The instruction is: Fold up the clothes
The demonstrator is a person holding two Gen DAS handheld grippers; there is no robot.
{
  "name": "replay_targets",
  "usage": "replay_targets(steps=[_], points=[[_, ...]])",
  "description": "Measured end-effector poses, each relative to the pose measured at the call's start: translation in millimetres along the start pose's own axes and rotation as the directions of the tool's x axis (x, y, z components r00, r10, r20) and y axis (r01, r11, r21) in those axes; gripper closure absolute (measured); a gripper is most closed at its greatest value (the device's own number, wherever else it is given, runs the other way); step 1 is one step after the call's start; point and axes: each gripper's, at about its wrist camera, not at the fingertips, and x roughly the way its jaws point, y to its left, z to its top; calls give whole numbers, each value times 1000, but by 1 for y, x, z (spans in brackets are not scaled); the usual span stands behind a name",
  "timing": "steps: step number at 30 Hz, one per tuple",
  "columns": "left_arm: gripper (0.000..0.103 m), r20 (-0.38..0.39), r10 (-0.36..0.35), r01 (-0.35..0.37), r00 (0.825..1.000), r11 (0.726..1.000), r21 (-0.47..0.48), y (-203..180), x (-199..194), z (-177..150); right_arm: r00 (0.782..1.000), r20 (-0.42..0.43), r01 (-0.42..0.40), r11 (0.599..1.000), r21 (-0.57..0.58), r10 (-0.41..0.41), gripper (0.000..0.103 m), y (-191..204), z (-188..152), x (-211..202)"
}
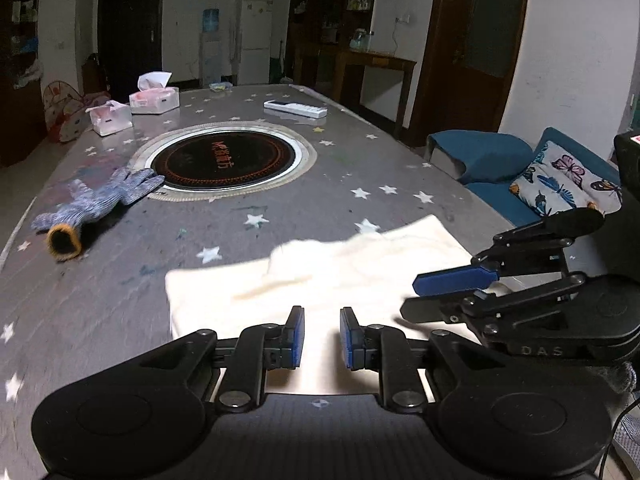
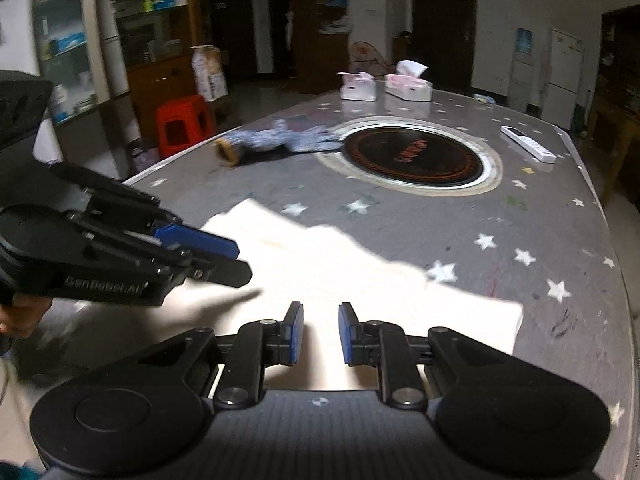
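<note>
Cloth, cream-white and folded, lies on the near part of the grey star-patterned worktop, just under both my claws. My left claw points forward over its near edge, blue-padded fingers parted with a gap between them, gripping nothing. My right claw does the same from the other side, released and empty, level above the bright fabric. Each claw shows in the other's view, angled inward toward the cloth's middle. My hand shows behind the left claw's body. Farther off, a blue knitted glove with an orange cuff rests beside the round black inset hob.
</note>
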Motion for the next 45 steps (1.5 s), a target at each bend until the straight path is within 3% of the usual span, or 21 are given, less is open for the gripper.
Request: replay_targets(steps=[4,7,13,17,22,29,34,38,45], points=[[82,12,24,-24,1000,1000,10,-9,-12,-18,1000,17,2,1000,-17,-2,85,14,-19,-17],[81,-24,40,-40,999,999,-3,-8,-3,-30,1000,7,29,999,-13,-29,85,16,-31,-18],[81,4,37,-37,999,999,-39,-4,-14,-30,999,15,33,999,15,-33,85,13,-35,-24],[81,9,44,-43,999,997,-58,1,-14,-34,996,36,79,995,53,-81,84,1,-37,-37],[81,-5,49,-49,999,996,-80,7,-9,-39,994,-11,112,986,127,-111,82,-17,-50,-33],[81,5,42,-41,999,994,-106,14,-16,-38,994,21,106,989,106,-109,79,-12,-38,-35],[81,0,23,-23,1000,991,-130,19,-16,-39,994,-23,110,985,131,-107,78,-19,-40,-22],[81,-2,24,-24,1000,991,-132,22,-14,-33,995,-9,100,988,117,-100,78,-20,-28,-22],[81,-16,27,-29,1000,990,-139,25,-9,-32,996,-11,88,990,107,-87,78,-34,7,21]])
